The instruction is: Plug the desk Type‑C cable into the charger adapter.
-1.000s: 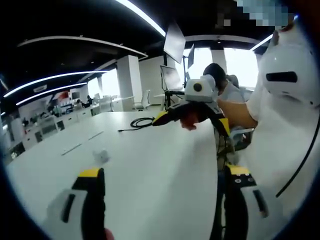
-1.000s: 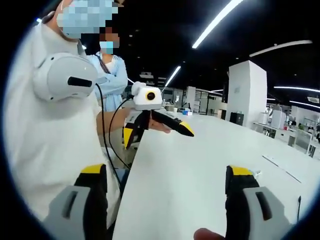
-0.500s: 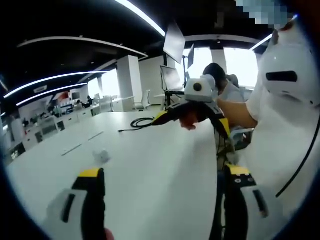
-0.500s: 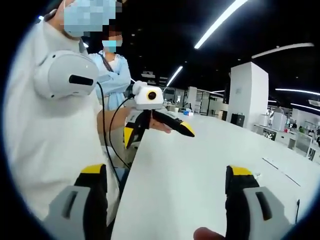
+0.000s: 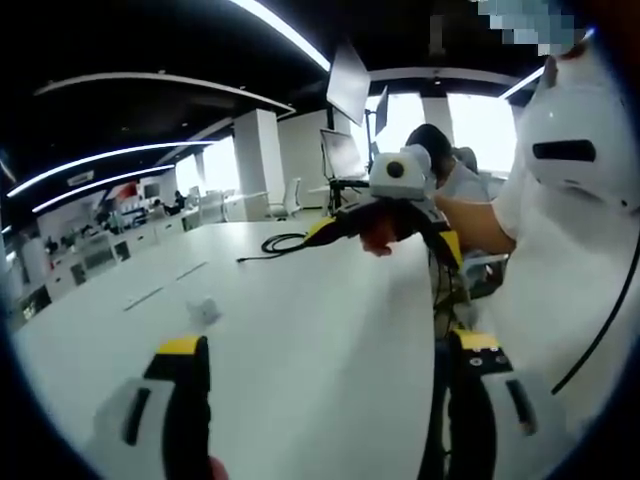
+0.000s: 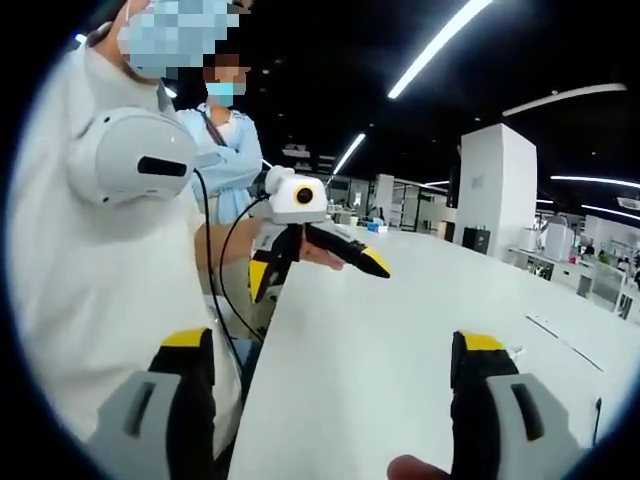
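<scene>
White desk [image 5: 300, 330]: the black cable [image 5: 280, 245] lies coiled at its far side, the small white charger adapter [image 5: 203, 312] nearer you. Your left gripper [image 5: 325, 400] and right gripper [image 6: 330, 400] hang above the desk, jaws spread, holding nothing.

The left gripper [image 5: 325, 400] has black jaws capped in yellow over grey bodies, and the right gripper [image 6: 332, 395] is coloured the same. The table [image 5: 300, 320] is plain white. A black cable [image 5: 278, 246] lies coiled on it, near a small white charger adapter [image 5: 205, 312]. The person's shirt [image 6: 100, 290] is white.
</scene>
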A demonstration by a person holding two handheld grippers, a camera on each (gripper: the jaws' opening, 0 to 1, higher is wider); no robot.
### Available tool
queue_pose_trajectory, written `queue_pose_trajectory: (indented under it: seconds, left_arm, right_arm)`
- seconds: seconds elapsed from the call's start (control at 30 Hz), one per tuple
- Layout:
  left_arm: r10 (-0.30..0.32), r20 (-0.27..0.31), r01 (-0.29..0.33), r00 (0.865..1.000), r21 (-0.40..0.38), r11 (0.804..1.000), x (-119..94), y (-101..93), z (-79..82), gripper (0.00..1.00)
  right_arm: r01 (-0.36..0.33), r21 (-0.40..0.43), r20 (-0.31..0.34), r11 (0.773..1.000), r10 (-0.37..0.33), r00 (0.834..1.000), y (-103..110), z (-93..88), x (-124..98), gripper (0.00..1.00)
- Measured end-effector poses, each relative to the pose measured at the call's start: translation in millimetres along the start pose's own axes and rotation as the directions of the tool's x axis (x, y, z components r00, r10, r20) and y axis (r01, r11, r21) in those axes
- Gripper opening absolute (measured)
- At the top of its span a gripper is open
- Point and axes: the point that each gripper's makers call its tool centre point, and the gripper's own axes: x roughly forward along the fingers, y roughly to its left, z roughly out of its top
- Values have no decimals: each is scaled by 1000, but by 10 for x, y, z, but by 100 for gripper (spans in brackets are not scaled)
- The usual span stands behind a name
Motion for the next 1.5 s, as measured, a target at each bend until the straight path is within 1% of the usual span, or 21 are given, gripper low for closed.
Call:
queue_pose_trajectory:
  seconds: [0.2,0.37,0.7,0.87,1.13,1.5]
  left_arm:
    - [1,-3,-1,1000,3,1000,-3,-8,-8,100]
    - [3,-1,-3,1000,4,1000,-12,-15,-4,100]
    - [3,-8,-3,1000,10,1000,3,-7,-4,100]
    - [3,-10,-3,1000,10,1000,9,21,2,100]
    - [1,-9,-1,1000,13,1000,17,48,22,99]
    - [0,-12,0,1000,17,1000,7,34,8,100]
  right_arm:
    - [-3,0,-10,1000,3,1000,21,-13,-2,100]
    - [-4,0,-3,1000,4,1000,43,12,2,100]
    - [2,-4,-10,1000,-2,1000,19,-2,-27,100]
    - [6,-3,-4,1000,-6,1000,-9,8,-44,100]
    - [6,-3,-9,1000,-6,1000,-32,15,-30,100]
    - [7,-3,-3,1000,-7,1000,-36,26,-7,100]
